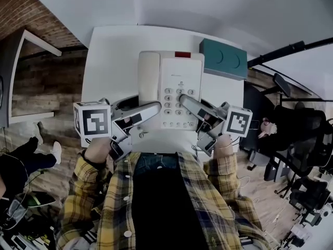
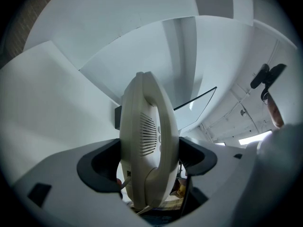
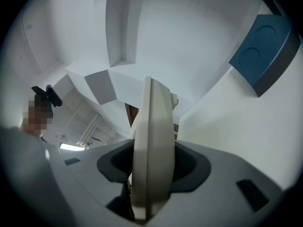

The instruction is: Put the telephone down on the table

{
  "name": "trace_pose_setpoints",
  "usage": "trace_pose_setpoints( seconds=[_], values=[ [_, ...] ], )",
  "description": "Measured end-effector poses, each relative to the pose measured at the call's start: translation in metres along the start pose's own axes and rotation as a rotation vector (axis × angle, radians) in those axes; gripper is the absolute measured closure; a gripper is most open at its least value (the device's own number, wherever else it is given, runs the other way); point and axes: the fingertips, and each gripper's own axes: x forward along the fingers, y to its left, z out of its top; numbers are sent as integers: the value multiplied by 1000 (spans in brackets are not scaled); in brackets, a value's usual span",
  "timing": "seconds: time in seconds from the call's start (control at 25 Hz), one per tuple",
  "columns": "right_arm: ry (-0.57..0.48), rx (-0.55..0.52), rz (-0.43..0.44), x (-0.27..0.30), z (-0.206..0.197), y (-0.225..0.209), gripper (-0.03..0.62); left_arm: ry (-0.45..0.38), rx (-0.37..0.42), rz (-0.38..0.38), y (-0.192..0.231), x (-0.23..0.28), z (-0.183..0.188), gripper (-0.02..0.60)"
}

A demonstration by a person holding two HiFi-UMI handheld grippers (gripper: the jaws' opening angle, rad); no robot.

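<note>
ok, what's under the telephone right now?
White table shows around the telephone, clamped by the left hand-held gripper and right hand-held gripper. The patch directly beneath is covered; can't tell if it rests there.

Soft, even white light fills every view, with no hard shadows. The table (image 1: 112, 56) beyond the jaws is bright enough to lose its surface detail, while the floor (image 1: 47, 87) off to the sides is dim. Both gripper views bend straight edges into curves and fade to black at the corners. The telephone (image 2: 147, 141), between the jaws of the left gripper (image 2: 149, 161), sits so near the lens that it looks soft. Its edge in the right gripper (image 3: 152, 167) is softer still. A ceiling lamp (image 2: 254, 139) glares to the right of the left jaws. The dark hollows beside the jaws lie in shade.
</note>
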Motion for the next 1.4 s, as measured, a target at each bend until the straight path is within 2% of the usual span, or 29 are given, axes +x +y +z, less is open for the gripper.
trace_pose_setpoints(
  seconds=[0.2, 0.52, 1.4],
  values=[
    [15, 24, -12, 6, -7, -14, 390, 17, -28, 17, 17, -1, -5, 222],
    [29, 73, -61, 3, -15, -46, 390, 31, -97, -6, 42, 15, -16, 222],
    [77, 212, -132, 9, -41, -122, 390, 96, -248, 43, 111, 37, -42, 222]
  ],
)
